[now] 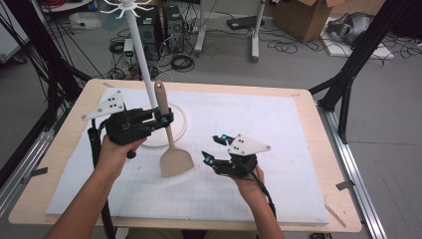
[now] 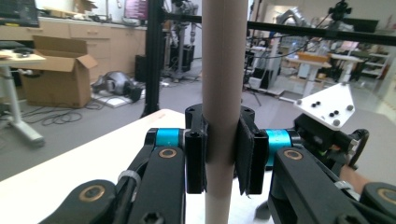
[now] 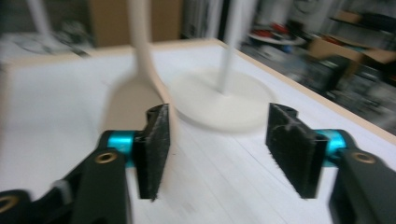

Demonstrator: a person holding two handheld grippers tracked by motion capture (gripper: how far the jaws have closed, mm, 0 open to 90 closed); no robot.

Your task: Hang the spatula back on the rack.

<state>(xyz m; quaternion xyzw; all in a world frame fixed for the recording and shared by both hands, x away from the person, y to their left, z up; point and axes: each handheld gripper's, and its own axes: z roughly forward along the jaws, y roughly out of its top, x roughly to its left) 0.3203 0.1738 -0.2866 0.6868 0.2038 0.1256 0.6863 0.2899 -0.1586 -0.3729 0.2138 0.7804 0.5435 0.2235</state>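
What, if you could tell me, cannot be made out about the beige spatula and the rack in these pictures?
- Left gripper view: the beige plastic spatula has its blade cut off by the bottom edge.
- High view: the white rack pole partly covers the handle's top.
- Right gripper view: motion blur smears the spatula and the round white rack base.

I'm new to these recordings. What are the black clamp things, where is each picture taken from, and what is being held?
A person holds a hand-held two-jaw gripper in each hand. The high view looks down on the table; the other two pictures come from cameras riding on each gripper. The left gripper is shut on the handle of a beige spatula, seen up close between its pads in the left gripper view. The spatula's blade rests on the white mat. The right gripper is open with nothing between its jaws. Behind stands a white rack on a round base.
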